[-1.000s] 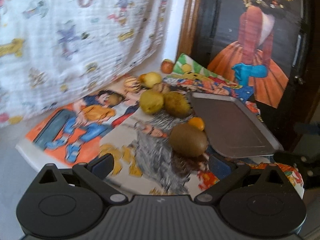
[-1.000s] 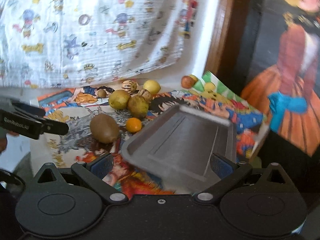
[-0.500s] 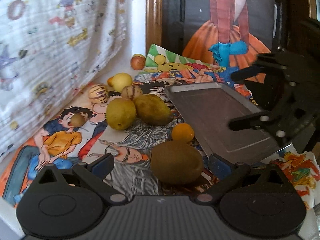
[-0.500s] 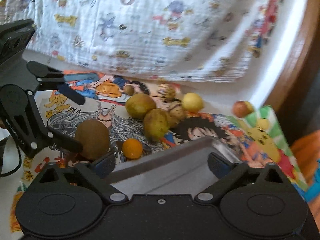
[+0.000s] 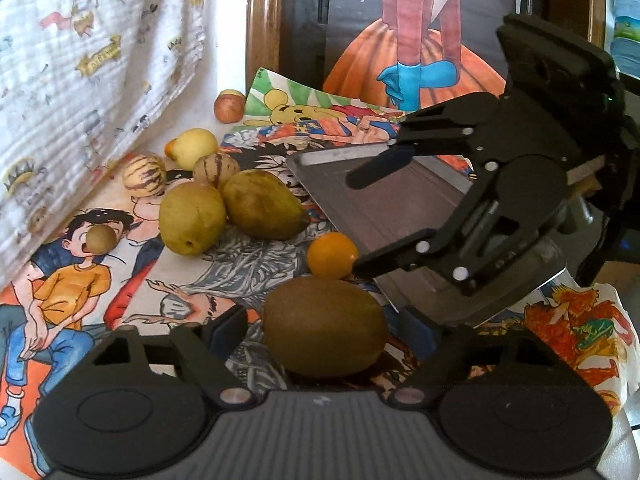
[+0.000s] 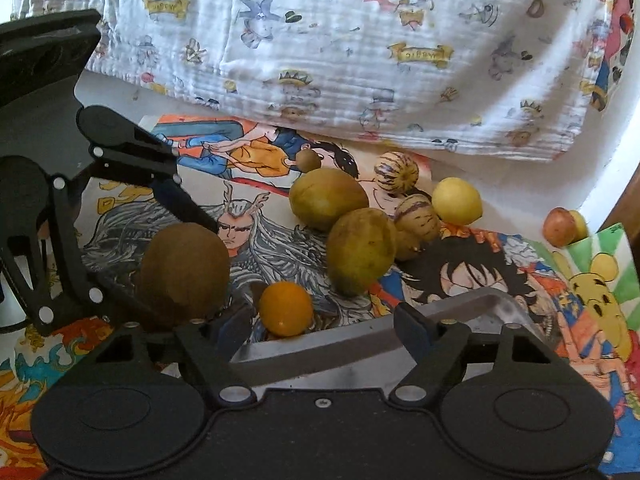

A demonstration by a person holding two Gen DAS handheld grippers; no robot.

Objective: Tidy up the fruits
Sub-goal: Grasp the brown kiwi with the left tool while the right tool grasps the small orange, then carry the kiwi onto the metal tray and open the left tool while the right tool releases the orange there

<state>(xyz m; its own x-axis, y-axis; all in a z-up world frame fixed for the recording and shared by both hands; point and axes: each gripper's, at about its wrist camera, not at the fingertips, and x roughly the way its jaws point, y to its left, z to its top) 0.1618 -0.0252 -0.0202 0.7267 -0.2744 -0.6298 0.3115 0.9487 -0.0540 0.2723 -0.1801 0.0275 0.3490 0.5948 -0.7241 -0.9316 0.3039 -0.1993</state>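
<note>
A brown kiwi [image 5: 324, 330] lies on the comic-print paper between the fingers of my left gripper [image 5: 322, 330], which is open, with a small gap on each side. From the right wrist view the left gripper [image 6: 172, 268] straddles the kiwi [image 6: 184, 272]. A small orange fruit [image 5: 332, 255] sits just beyond it. My right gripper [image 5: 354, 224] is open over the near edge of the grey tray [image 5: 400, 208], its lower finger close to the orange fruit [image 6: 285, 308]. In its own view the right gripper [image 6: 324, 320] holds nothing.
Two green pears [image 5: 192, 218] [image 5: 260, 204], two striped fruits [image 5: 144, 170] [image 5: 216, 168], a yellow fruit [image 5: 194, 143], a reddish fruit [image 5: 229, 106] and a small brown fruit [image 5: 101, 239] lie farther back. A printed white cloth [image 6: 360, 40] hangs behind them.
My left gripper has come forward, so the kiwi now lies between its fingers. My right gripper has swung left over the tray toward the orange fruit.
</note>
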